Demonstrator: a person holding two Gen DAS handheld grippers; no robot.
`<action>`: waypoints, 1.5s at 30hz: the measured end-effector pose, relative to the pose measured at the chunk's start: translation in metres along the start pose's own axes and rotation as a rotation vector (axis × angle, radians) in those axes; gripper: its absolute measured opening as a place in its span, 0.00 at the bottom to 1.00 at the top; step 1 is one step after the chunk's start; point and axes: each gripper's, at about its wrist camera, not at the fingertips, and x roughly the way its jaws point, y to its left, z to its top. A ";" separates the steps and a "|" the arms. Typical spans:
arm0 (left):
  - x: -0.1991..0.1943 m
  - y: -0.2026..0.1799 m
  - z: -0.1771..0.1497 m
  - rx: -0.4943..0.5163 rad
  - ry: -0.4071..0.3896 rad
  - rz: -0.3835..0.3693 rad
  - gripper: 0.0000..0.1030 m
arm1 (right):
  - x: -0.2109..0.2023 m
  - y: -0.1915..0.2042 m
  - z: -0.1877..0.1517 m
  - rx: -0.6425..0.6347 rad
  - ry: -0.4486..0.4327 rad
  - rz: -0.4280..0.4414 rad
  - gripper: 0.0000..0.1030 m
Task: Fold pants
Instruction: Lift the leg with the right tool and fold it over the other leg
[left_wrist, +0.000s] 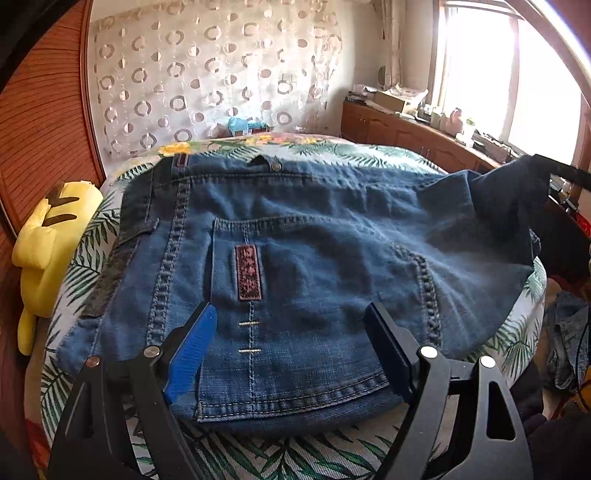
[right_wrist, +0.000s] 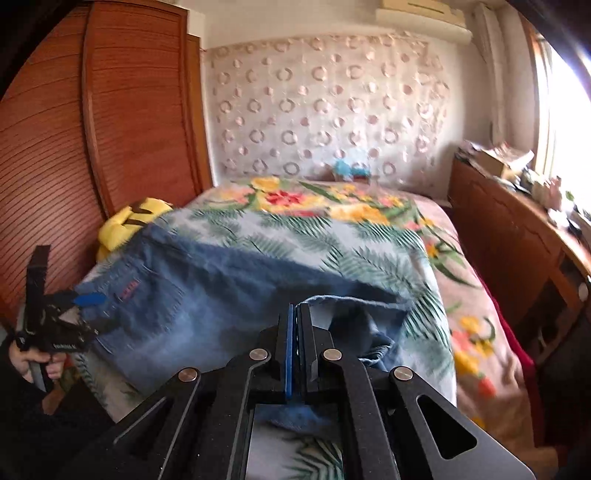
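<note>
the left wrist view sits low and close over the blue denim pants (left_wrist: 295, 258) spread on the leaf-print bedspread (left_wrist: 92, 240), facing along the bed toward the circle-patterned curtain (left_wrist: 203, 74). the right wrist view looks from higher and further right, also toward that curtain, over the same pants, and seems slightly blurred. both share the pants, bedspread, yellow plush toy (right_wrist: 129, 221), the slatted wooden wardrobe (right_wrist: 129, 110) and the window side.
</note>
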 end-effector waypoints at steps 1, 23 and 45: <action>-0.003 0.000 0.001 -0.001 -0.006 0.000 0.80 | 0.001 0.005 0.006 -0.012 -0.010 0.012 0.02; -0.024 0.033 -0.001 -0.072 -0.049 0.043 0.80 | 0.079 0.084 0.038 -0.185 0.020 0.293 0.01; -0.016 -0.004 0.009 -0.032 -0.058 -0.063 0.80 | 0.089 0.086 0.035 -0.131 0.032 0.112 0.39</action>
